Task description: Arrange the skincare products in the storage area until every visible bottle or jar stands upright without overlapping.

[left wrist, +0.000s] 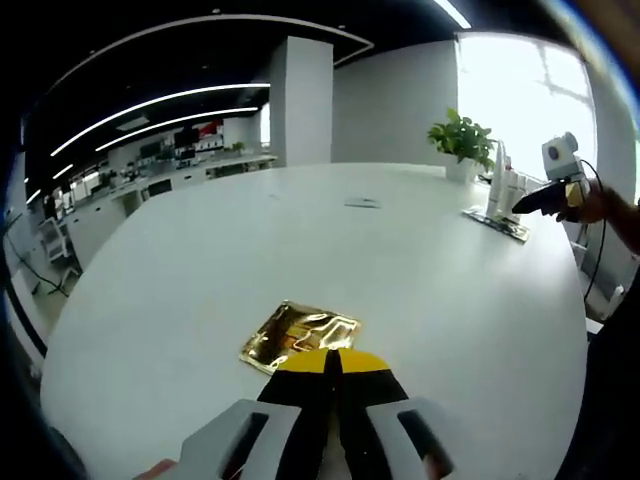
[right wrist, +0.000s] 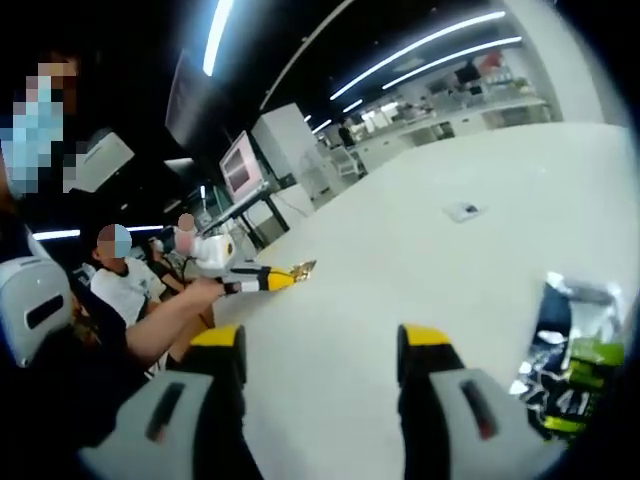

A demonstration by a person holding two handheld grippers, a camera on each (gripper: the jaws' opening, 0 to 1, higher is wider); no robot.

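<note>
While no label is readable, white bottles stand upright on a mirror tray near the plant, left gripper clenched at a gold pouch on the table, right gripper released.

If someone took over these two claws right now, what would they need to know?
Left claw: shut, tips at the edge of a gold foil sheet on the white table; whether it grips the sheet is unclear.
Right claw: open, empty, above the table, beside a mirrored tray.
White bottles stand on the tray by a potted plant at the table's far edge.
Done: nothing that can be confirmed.
Left: check every bottle is upright and separate.
</note>
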